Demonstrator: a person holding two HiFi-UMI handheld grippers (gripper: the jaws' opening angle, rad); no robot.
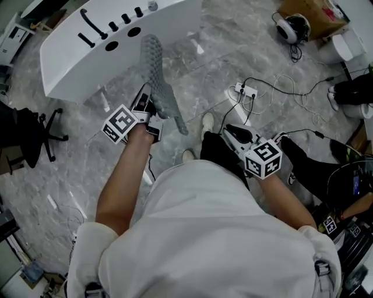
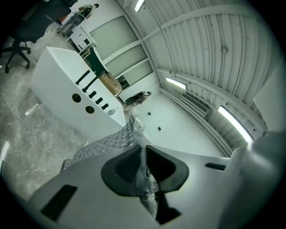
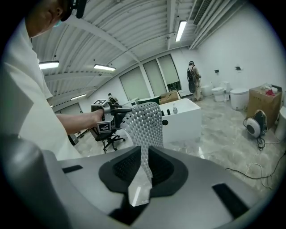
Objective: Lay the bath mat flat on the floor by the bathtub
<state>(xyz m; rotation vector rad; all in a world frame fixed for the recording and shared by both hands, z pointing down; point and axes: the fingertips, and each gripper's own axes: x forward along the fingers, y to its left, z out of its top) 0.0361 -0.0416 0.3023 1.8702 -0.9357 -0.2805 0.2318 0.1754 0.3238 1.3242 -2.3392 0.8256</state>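
The grey, dimpled bath mat (image 1: 157, 75) hangs off the floor as a narrow bunched strip in front of the white bathtub (image 1: 87, 52). My left gripper (image 1: 150, 110) is shut on the mat partway along it, and the left gripper view shows the mat (image 2: 103, 145) running out from the closed left gripper (image 2: 144, 154) toward the bathtub (image 2: 67, 80). My right gripper (image 1: 229, 129) is held lower right. In the right gripper view, the right gripper (image 3: 145, 163) pinches a pale edge of the mat (image 3: 145, 123), which arcs up and over to the left gripper (image 3: 117, 111).
A black office chair (image 1: 41, 134) stands left of the tub. A power strip with cables (image 1: 247, 90) lies on the marble floor to the right, with a cardboard box (image 1: 312, 14) and a toilet (image 1: 344, 46) beyond. A person (image 3: 193, 76) stands far off.
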